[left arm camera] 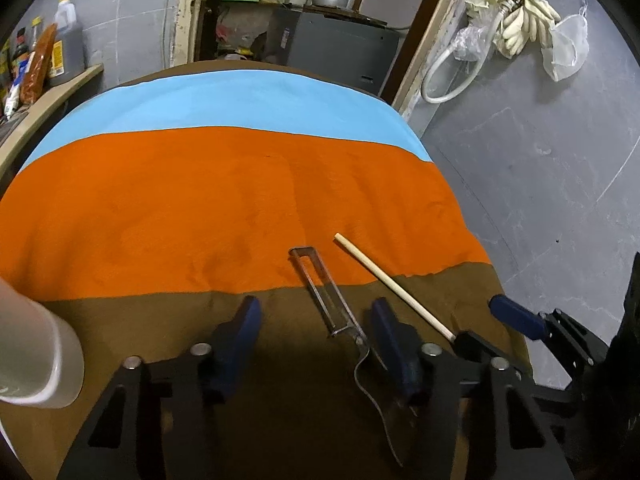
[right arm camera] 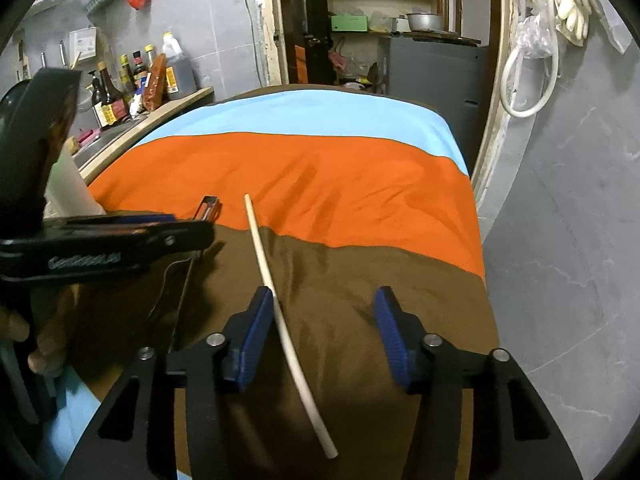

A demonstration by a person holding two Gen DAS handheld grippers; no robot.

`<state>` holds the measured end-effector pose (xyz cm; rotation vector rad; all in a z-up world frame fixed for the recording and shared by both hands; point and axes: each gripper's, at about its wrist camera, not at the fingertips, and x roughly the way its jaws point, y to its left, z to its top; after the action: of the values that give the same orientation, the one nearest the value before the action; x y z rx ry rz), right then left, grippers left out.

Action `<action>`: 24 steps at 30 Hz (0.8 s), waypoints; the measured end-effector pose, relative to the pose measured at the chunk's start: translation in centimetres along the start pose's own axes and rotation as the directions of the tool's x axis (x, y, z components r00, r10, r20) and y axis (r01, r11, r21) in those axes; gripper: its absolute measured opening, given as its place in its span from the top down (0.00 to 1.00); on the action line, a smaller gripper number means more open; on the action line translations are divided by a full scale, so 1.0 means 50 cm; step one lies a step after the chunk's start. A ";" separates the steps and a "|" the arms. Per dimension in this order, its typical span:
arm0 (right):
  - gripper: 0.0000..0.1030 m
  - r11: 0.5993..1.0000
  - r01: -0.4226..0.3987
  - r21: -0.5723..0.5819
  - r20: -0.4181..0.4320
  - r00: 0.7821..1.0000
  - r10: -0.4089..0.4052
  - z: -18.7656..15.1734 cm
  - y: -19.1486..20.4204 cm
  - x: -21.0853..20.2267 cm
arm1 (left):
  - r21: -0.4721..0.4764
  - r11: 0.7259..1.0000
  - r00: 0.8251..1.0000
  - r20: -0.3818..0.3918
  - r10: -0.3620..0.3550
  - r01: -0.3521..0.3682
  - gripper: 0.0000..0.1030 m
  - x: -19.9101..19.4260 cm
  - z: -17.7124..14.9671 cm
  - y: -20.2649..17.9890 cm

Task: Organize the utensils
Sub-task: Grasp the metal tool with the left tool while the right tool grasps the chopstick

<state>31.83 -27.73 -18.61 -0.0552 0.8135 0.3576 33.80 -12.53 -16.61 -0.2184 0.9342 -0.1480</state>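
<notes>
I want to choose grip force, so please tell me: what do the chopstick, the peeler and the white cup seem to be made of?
Chopstick: pale, matte, uniform cream; probably bamboo or wood, possibly plastic.
Peeler: thin grey frame and wire handle with dull glints; apparently metal, somewhat tarnished.
White cup: smooth, glossy, thick rim; likely ceramic, though hard plastic is possible.

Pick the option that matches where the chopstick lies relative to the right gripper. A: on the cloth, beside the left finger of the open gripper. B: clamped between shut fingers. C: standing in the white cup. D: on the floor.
A: the chopstick lies flat on the cloth, running past the left finger of the open right gripper.
</notes>
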 end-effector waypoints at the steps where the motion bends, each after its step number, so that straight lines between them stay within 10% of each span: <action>1: 0.59 1.000 -0.004 -0.001 -0.002 1.000 0.004 -0.002 0.001 -0.001 | 0.006 1.000 1.000 -0.006 -0.005 0.005 0.58 0.003 0.003 -0.004; 12: 0.91 0.997 -0.065 0.045 -0.044 0.997 0.067 -0.020 0.008 -0.019 | 0.035 0.999 0.999 -0.041 -0.005 0.006 0.79 0.007 0.005 -0.014; 24: 0.93 0.984 -0.155 0.084 -0.104 0.981 0.163 -0.005 0.004 0.007 | -0.002 1.000 0.998 -0.055 0.002 -0.002 0.83 -0.008 0.004 0.026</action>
<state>31.80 -27.46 -19.00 0.0618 0.9437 0.4777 33.75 -11.17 -16.52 -0.2164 0.9891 -0.1517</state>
